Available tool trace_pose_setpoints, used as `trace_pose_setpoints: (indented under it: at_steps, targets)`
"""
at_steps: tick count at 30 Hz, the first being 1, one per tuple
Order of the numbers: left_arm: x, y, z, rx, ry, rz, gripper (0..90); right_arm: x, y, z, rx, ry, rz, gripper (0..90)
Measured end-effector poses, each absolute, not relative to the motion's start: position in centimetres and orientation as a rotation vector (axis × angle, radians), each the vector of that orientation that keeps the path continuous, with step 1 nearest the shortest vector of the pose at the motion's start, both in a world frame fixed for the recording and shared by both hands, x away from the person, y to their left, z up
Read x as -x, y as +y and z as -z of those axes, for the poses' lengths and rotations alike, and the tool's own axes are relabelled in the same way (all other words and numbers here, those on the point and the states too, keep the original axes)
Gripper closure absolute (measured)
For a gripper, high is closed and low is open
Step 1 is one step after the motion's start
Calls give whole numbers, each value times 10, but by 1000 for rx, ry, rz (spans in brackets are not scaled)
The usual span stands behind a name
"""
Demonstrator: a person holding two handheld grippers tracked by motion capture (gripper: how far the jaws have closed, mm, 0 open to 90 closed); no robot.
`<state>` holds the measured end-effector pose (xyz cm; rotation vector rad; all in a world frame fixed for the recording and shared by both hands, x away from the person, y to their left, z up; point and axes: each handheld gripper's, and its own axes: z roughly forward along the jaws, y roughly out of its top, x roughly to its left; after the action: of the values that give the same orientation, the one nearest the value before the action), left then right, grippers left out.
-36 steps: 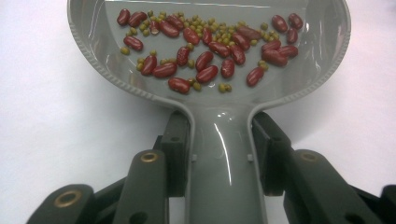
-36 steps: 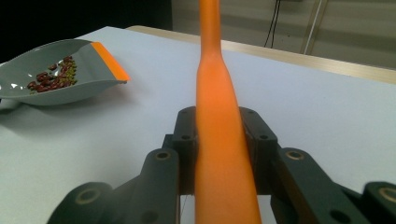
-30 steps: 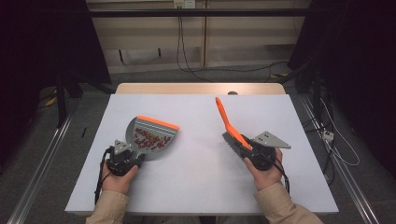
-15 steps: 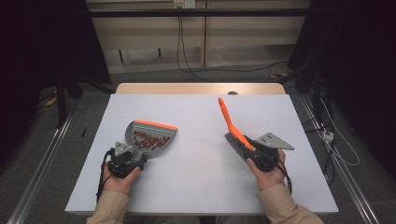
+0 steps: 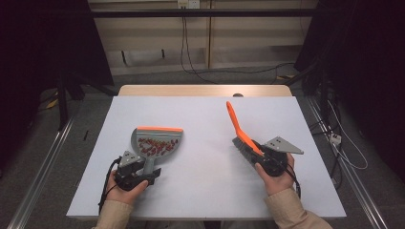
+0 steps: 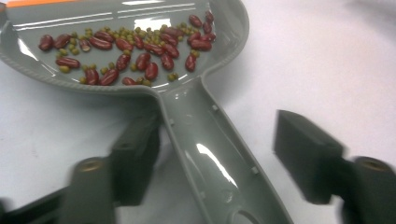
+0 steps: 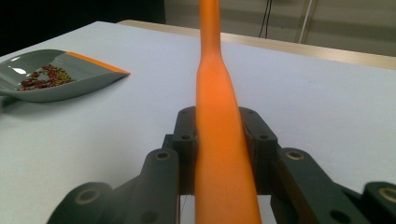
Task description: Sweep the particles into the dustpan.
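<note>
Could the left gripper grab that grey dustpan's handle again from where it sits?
Probably yes. The left gripper has just been opening, and the dustpan handle lies between its parted jaws, apart from the pad on one side. Nothing blocks it; the jaws need only shut.

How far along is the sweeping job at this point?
Done: the red and green beans lie in the grey dustpan on the table. In hand: the left hand-held gripper has just been opening, jaws standing off the handle; the right hand-held gripper clamps the orange brush. Left: setting the brush down.
</note>
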<state>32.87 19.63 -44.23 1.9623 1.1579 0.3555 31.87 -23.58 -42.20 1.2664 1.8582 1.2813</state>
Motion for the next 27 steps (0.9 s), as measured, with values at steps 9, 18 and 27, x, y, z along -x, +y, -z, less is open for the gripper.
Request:
trace_pose_setpoints:
  at_steps: [9,18,27]
  targets:
    - [-329,206,427,-1880,1126,-445,126,-330,-228,431,-1339,1870,-1321,711]
    - [-332,202,421,-1869,1074,-464,126,-326,-255,438,-1383,1869,-1208,631]
    - [-336,198,417,-1865,1057,-491,127,-320,-280,432,-1299,1900,-1111,441]
